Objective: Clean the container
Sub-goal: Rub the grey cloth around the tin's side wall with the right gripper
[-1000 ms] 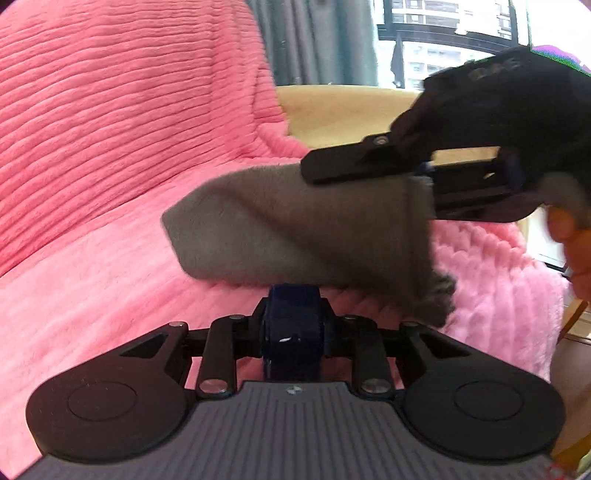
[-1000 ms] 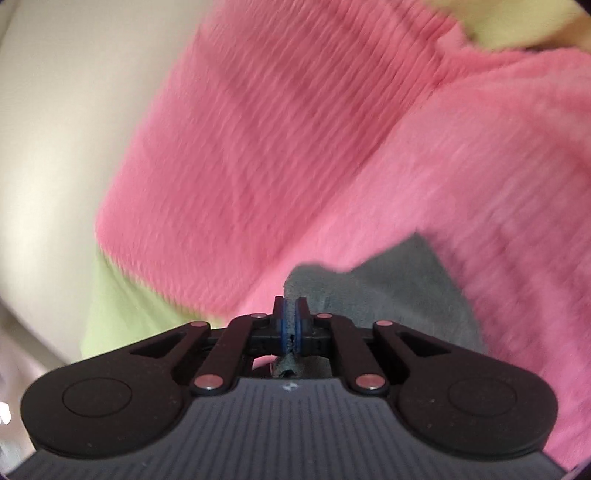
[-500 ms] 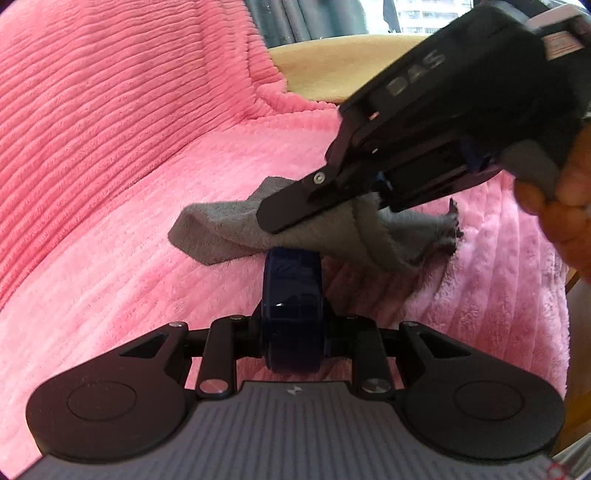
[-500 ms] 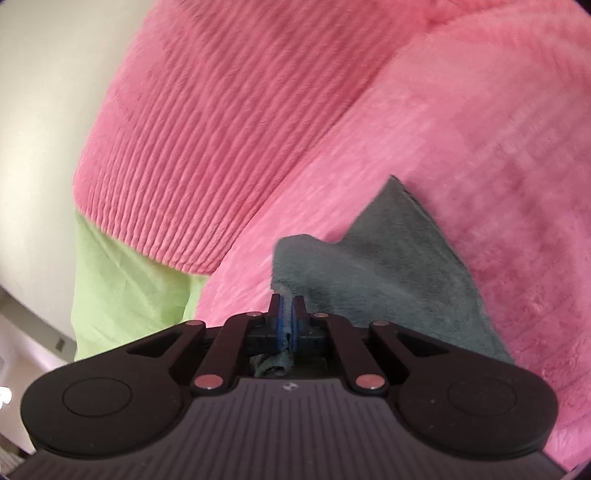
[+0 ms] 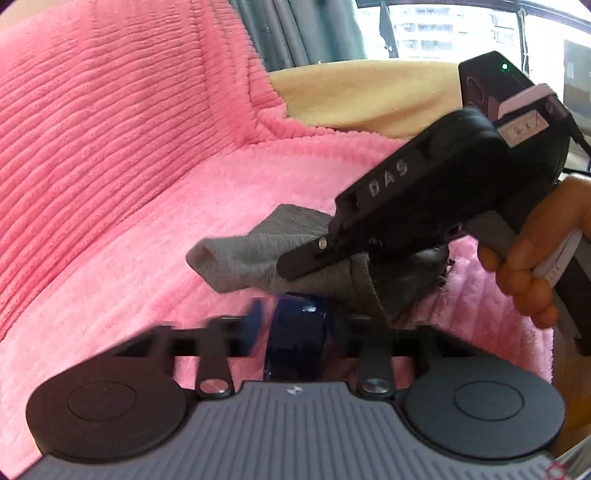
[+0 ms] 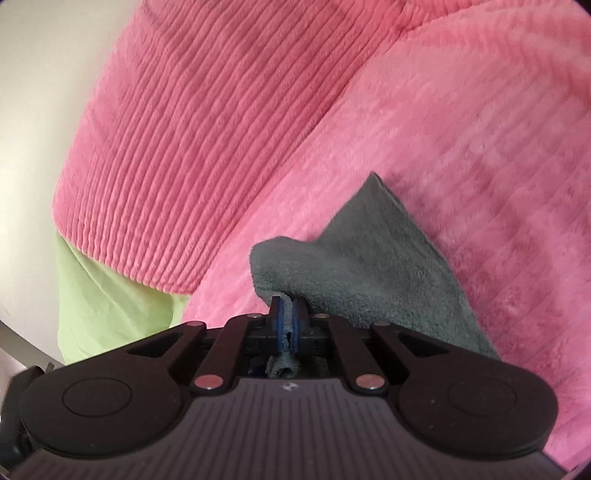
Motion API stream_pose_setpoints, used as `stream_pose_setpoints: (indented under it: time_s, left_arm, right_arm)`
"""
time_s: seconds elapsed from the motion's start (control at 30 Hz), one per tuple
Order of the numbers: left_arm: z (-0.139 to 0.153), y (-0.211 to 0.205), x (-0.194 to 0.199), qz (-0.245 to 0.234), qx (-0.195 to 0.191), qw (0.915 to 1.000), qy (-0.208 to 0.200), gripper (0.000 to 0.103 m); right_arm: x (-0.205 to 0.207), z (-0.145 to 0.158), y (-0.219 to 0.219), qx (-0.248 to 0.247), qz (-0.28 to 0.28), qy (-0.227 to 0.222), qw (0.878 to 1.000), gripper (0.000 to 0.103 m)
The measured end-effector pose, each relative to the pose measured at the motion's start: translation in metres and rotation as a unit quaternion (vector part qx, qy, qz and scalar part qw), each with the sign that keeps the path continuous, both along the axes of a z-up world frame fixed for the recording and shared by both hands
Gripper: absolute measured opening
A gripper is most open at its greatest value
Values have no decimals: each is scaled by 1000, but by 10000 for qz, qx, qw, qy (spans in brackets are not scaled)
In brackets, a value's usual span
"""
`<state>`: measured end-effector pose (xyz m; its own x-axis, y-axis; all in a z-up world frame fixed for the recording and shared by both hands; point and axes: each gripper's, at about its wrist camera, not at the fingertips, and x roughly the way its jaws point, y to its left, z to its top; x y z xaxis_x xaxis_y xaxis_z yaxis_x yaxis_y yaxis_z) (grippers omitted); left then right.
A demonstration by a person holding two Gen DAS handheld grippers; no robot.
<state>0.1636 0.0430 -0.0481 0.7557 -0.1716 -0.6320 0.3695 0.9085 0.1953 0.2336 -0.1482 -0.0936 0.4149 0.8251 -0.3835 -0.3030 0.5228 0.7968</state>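
Note:
My left gripper (image 5: 295,325) is shut on a small dark blue container (image 5: 295,347), held low in the left wrist view; its fingers are blurred by motion. The right gripper (image 5: 295,264) comes in from the right, just above and behind the container. It is shut on a grey cloth (image 5: 251,254). The cloth droops onto the pink blanket, and its lower fold reaches the container's top edge. In the right wrist view the right gripper (image 6: 287,314) pinches a corner of the cloth (image 6: 369,266), which spreads forward and to the right. The container is hidden there.
A pink ribbed blanket (image 5: 110,166) covers the sofa seat and back. A yellow cushion (image 5: 369,92) lies behind, with grey curtains (image 5: 295,29) and a window beyond. A hand (image 5: 532,266) holds the right gripper's handle. Green fabric (image 6: 110,295) and a pale wall (image 6: 37,110) are at the left.
The right gripper has come down and tilted, bringing the hanging cloth onto the blanket, close over the blue container. The left gripper's fingers now show motion blur.

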Motion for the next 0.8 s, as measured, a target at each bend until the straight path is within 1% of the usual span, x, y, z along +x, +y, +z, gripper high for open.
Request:
stream_pose_setpoints:
  time_s: [0.1, 0.17, 0.23, 0.27, 0.3, 0.33, 0.37, 0.4, 0.47, 0.5, 0.53, 0.6, 0.63, 0.8]
  left_arm:
    - [0, -3, 0, -14, -32, 9999, -124, 29]
    - [2, -4, 3, 7, -254, 9993, -270, 29]
    - [4, -5, 6, -18, -429, 9969, -661, 29]
    - [3, -5, 7, -1, -477, 9950, -878, 30]
    - [1, -5, 9, 41, -539, 9938, -967, 30]
    - [-2, -4, 11, 70, -628, 9940, -895, 30]
    - [-7, -3, 13, 91, -726, 9945, -752, 30]
    - [-12, -2, 15, 121, -734, 9956, -562, 30]
    - [-16, -3, 11, 121, -542, 9978, -352, 30]
    - [-17, -3, 7, 112, -436, 9986, -279, 29]
    - [-18, -3, 5, 135, -360, 9991, -151, 29]
    - [-20, 3, 4, 251, -316, 9992, 78, 30]
    - [-19, 5, 6, 291, -357, 9988, 167, 30]
    - [-19, 5, 8, 321, -315, 9987, 244, 30]
  right_arm:
    - [-3, 12, -9, 145, -186, -189, 9995, 5]
    - [-6, 22, -18, 332, -343, -394, 9981, 5]
    - [-8, 32, -24, 528, -365, -612, 9961, 5]
    - [-10, 37, -25, 552, -298, -708, 9955, 5]
    - [-12, 41, -24, 505, -178, -778, 9955, 5]
    - [-13, 42, -20, 409, -54, -815, 9958, 5]
    - [-14, 40, -14, 274, 89, -805, 9963, 5]
    - [-14, 37, -7, 115, 261, -763, 9967, 5]
    - [-14, 29, 9, -205, 649, -638, 9956, 5]
    - [-14, 24, 14, -264, 807, -570, 9948, 4]
    - [-14, 21, 18, -219, 931, -509, 9941, 4]
    - [-12, 15, 18, -141, 933, -425, 9946, 2]
    - [-11, 13, 18, -104, 895, -389, 9952, 1]
    - [-4, 0, 14, 83, 704, -211, 9973, 0]
